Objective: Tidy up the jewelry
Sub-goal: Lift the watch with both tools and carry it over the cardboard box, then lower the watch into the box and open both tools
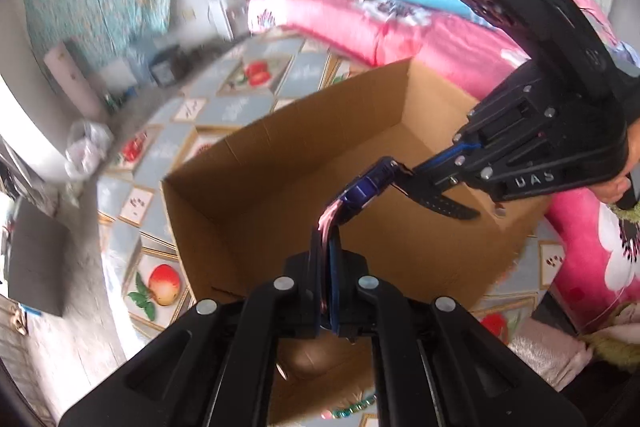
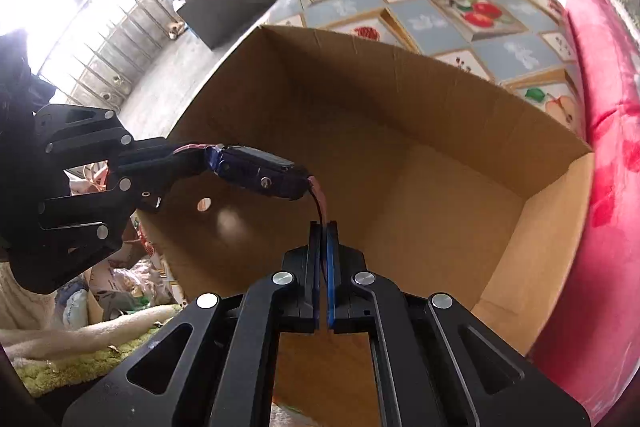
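Here both tongs are clenched on one watch (image 2: 260, 173) hung above the open cardboard box (image 2: 400, 99): the left gripper (image 2: 168, 159) pinches one end of its pink-lined strap (image 2: 320, 203) by the box's left wall, the right gripper (image 2: 323, 227) nips the other end (jaws all but touching) over the box's middle. Rightward, the box's bare floor lies open below, its far and right rims clear, with a pink quilt (image 2: 600, 147) just beyond the right wall.

Black claw (image 2: 323, 227), blue pads (image 2: 330, 267), silver rivets, white "UAS" lettering.
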The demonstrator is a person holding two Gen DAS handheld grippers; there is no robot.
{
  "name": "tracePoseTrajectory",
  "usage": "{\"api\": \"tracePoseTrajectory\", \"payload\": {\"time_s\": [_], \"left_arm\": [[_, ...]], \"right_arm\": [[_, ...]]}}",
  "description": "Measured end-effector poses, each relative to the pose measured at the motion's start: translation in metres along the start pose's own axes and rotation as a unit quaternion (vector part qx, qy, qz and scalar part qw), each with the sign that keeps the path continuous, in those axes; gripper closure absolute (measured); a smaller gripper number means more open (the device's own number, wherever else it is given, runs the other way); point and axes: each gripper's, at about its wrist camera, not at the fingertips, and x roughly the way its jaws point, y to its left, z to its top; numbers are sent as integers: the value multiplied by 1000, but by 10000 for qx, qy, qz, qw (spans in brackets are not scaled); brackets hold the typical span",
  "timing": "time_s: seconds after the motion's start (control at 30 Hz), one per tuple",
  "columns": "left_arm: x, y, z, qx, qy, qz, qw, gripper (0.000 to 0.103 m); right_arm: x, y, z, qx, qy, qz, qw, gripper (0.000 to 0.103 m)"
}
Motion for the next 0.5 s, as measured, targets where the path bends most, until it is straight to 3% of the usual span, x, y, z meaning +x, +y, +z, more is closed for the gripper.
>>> {"api": "tracePoseTrajectory", "payload": {"time_s": [0.23,0.33,0.43,0.5], "left_arm": [[73,28,28,-240,887,-52,9958,98],[98,33,39,-279,1233,11,9920,94],[112,46,47,-388,1465,169,9883,80],[111,51,53,-510,1386,152,9889,64]], "right_arm": [[61,-43,43,455,1051,98,9934,102],[85,-54,54,585,1418,59,9881,97],[99,-56,62,560,1567,-157,9859,92],[97,-56,64,558,1495,-320,9867,73]]}}
